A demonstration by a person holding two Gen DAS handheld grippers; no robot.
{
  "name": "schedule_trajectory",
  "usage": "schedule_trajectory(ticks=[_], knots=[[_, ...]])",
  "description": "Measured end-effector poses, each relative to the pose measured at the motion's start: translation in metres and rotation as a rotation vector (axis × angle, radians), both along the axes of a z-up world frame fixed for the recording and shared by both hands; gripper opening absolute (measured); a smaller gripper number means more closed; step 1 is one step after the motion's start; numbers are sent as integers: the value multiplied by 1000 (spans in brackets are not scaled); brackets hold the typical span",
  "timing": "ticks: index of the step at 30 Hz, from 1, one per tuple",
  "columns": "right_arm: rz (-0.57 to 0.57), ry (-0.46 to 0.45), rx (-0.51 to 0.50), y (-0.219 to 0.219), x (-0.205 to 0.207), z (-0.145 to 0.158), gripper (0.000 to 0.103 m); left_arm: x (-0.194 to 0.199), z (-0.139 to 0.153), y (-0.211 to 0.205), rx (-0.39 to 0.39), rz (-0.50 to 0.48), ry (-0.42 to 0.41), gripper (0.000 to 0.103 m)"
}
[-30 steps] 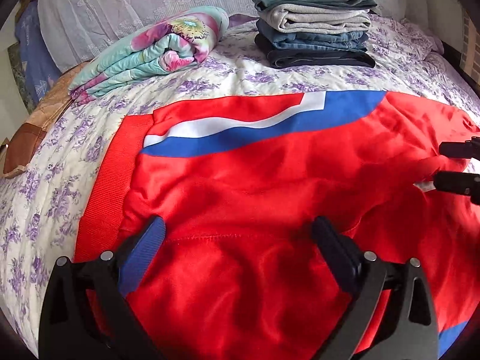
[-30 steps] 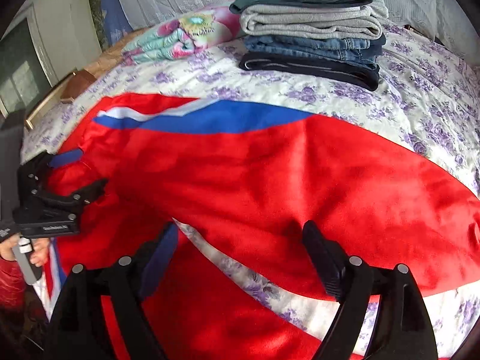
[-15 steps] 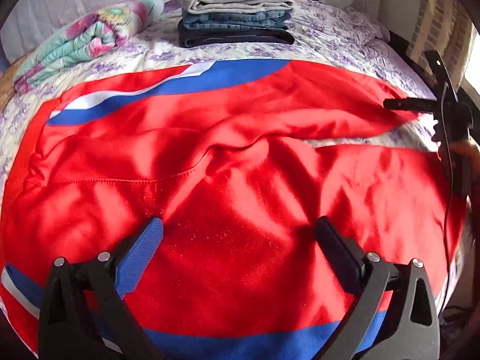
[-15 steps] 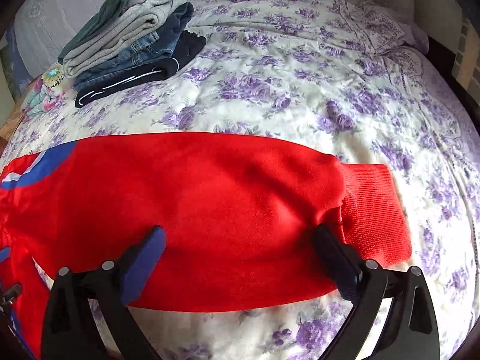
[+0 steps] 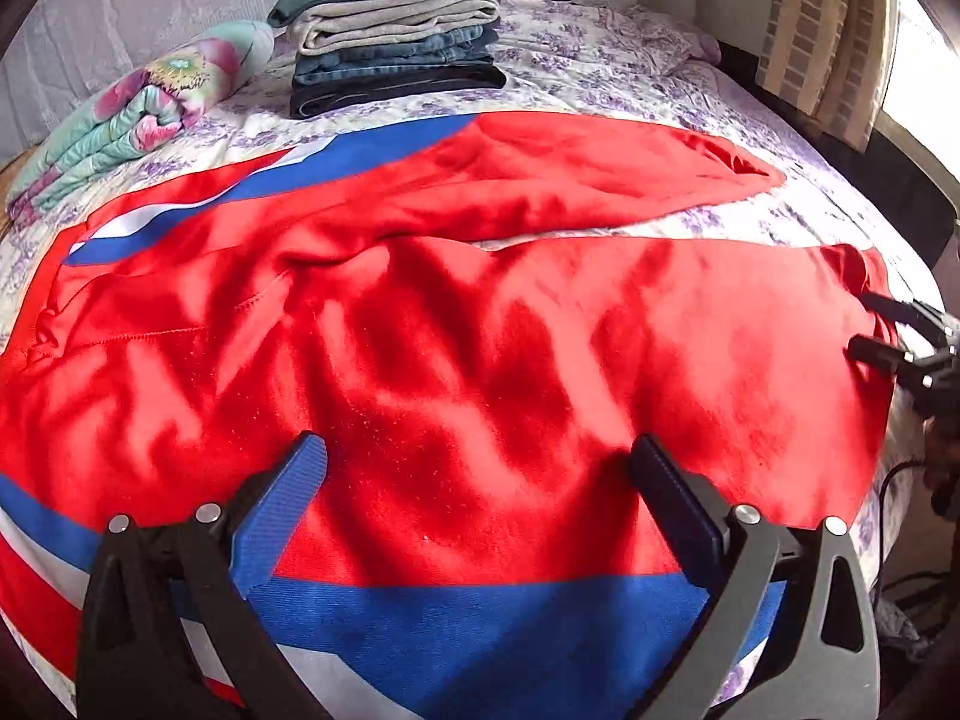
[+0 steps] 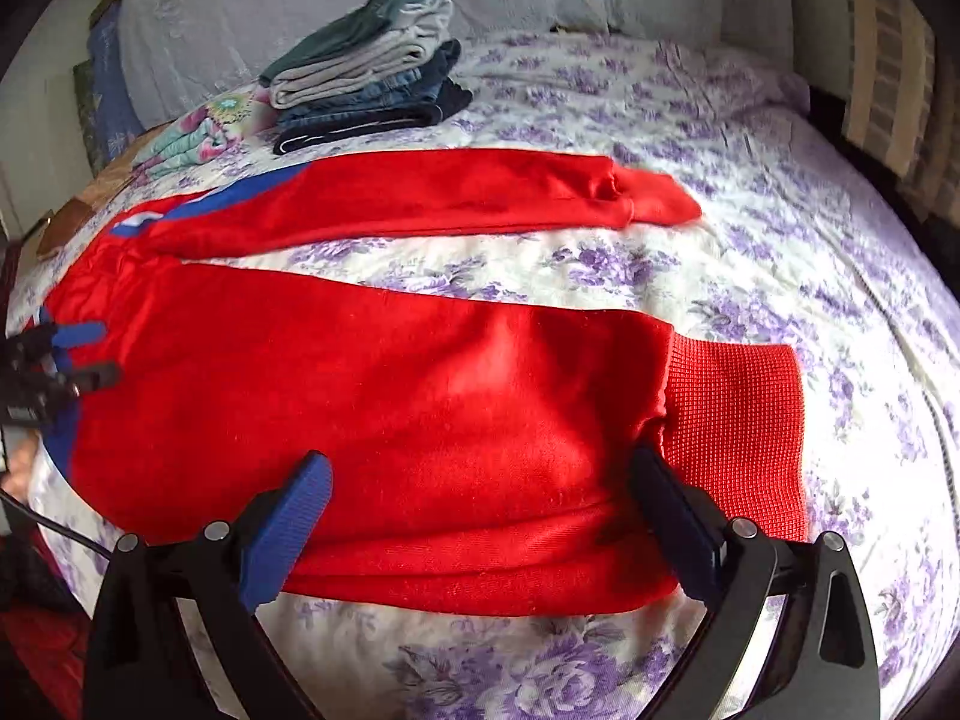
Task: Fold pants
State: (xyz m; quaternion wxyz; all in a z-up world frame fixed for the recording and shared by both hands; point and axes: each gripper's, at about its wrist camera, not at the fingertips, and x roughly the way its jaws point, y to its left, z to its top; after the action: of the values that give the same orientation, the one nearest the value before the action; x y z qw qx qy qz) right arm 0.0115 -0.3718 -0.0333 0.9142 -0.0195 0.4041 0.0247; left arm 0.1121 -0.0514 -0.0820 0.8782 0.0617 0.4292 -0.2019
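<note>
Lying flat across the bed [image 6: 780,192], the red pants [image 6: 372,396] run lengthwise from the waist end to the cuffs, with the two legs splayed apart so a strip of flowered bedspread shows between them. Everything here is relative to those pants. The right hand-held gripper [image 6: 480,516] hangs over the cuff end of the near leg, jaws spread wide after just opening, nothing pinched, the ribbed cuff [image 6: 738,438] just off to its outer side. The left hand-held gripper [image 5: 474,492] sits over the hip area by the blue side stripe [image 5: 480,618], also released, fabric under it but not clamped. So the right one is nearer the leg ends, the left nearer the waist. Probably the next bit is grabbing the near leg at both ends and laying it over the far leg [image 6: 456,192], straight across the long axis. Beyond the far leg there's a stack of folded clothes [image 6: 372,78] and a rolled floral blanket [image 5: 144,120], well clear, so nothing's really blocking.
</note>
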Motion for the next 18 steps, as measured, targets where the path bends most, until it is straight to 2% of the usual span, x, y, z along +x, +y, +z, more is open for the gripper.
schedule_trajectory(ticks=[2, 4, 7, 9, 11, 12, 14, 15, 18], knots=[[-27, 2, -5, 5, -2, 9, 99, -2, 5, 12, -23, 61, 5, 97], [-34, -43, 51, 3, -11, 25, 99, -13, 19, 31, -78, 85, -29, 97], [14, -78, 104, 4, -28, 39, 99, -26, 35, 62, -60, 165, -103, 98], [44, -29, 105, 6, -28, 27, 99, -21, 25, 81, -43, 216, -70, 98], [40, 65, 99, 5, -16, 0, 100, -8, 1, 99, -49, 256, 32, 98], [46, 22, 92, 7, -19, -3, 100, -11, -2, 100, -51, 234, -3, 98], [34, 29, 90, 10, -19, 0, 100, -19, 0, 88, 39, 203, -54, 98], [28, 17, 113, 9, -20, 5, 100, -21, 4, 84, 59, 194, -69, 98], [40, -55, 209, 1, -17, 25, 100, -22, 28, 87, 18, 145, -126, 98]])
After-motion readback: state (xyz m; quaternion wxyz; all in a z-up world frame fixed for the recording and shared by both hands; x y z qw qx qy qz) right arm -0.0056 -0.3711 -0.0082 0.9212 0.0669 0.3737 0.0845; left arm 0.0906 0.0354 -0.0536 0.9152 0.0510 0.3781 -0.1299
